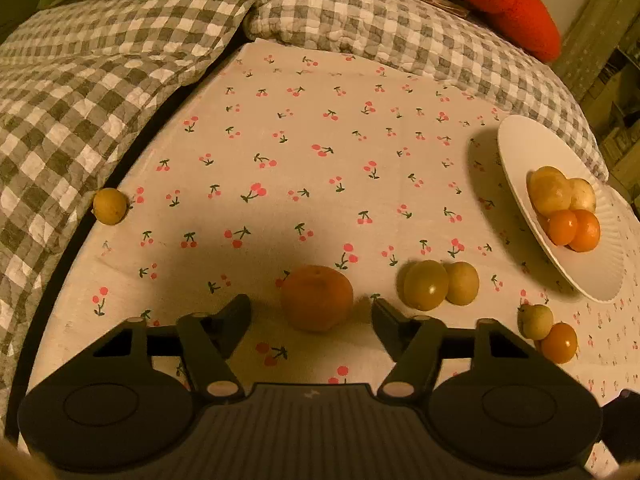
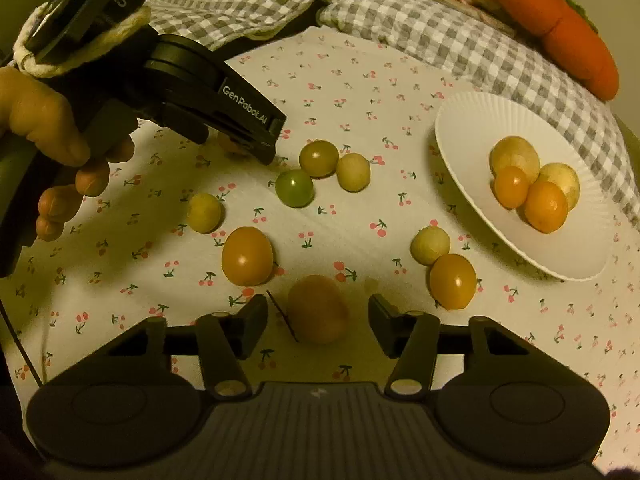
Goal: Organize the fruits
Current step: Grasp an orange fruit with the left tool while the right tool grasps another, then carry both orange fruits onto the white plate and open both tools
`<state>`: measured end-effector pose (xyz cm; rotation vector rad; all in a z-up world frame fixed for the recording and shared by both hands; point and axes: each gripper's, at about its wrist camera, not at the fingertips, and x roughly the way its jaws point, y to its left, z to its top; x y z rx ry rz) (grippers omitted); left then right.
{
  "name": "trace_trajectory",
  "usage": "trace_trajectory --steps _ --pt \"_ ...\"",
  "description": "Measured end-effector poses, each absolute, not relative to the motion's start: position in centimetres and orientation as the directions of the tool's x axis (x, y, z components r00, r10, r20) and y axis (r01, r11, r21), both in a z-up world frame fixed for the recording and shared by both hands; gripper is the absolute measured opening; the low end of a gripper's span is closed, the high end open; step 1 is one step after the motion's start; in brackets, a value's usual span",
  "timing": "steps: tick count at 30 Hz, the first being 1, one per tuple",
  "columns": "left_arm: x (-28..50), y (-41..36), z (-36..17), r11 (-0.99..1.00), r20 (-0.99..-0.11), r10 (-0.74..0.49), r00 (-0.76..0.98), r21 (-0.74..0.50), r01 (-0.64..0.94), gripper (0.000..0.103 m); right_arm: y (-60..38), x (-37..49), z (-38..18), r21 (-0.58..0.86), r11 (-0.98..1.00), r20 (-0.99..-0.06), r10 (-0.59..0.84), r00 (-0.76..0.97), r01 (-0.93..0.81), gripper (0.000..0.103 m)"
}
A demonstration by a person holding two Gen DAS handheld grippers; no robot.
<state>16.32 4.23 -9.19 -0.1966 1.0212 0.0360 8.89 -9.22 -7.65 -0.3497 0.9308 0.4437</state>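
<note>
Small fruits lie on a cherry-print cloth (image 1: 320,140). In the left wrist view my left gripper (image 1: 312,312) is open, with an orange fruit (image 1: 317,298) between its fingertips, not gripped. In the right wrist view my right gripper (image 2: 318,316) is open around another orange fruit (image 2: 318,314). A white paper plate (image 2: 472,136) at the right holds several yellow and orange fruits (image 2: 546,206); it also shows in the left wrist view (image 1: 520,148). Loose fruits include an orange one (image 2: 247,256), a green one (image 2: 294,188) and a yellow one (image 1: 109,206) at the cloth's left edge.
A grey checked quilt (image 1: 100,80) borders the cloth at the back and left. An orange carrot-shaped cushion (image 2: 560,28) lies at the back right. The left gripper's body (image 2: 224,108) and the hand that holds it fill the upper left of the right wrist view.
</note>
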Motion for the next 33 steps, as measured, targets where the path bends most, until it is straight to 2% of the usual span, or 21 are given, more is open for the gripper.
trace_trajectory --steps 4,12,16,33 --pt "16.5 3.7 -9.2 0.986 -0.847 -0.043 0.530 -0.122 -0.115 0.047 -9.3 9.0 -7.7 -0.091 0.859 -0.828 0.215 0.518 -0.503 0.042" --pt "16.8 3.9 -9.2 0.990 -0.842 -0.026 0.539 -0.096 -0.102 0.025 -9.0 9.1 -7.8 -0.092 0.855 -0.825 0.222 0.519 -0.511 0.032" --pt "17.1 4.5 -9.3 0.985 -0.837 -0.036 0.546 -0.123 -0.124 0.024 -9.1 9.2 -8.0 -0.089 0.853 -0.829 0.223 0.512 -0.515 0.032" --pt "17.2 3.7 -9.7 0.996 -0.822 0.007 0.569 -0.044 -0.075 0.024 -9.1 9.3 -7.3 -0.069 0.865 -0.805 0.246 0.539 -0.498 0.032"
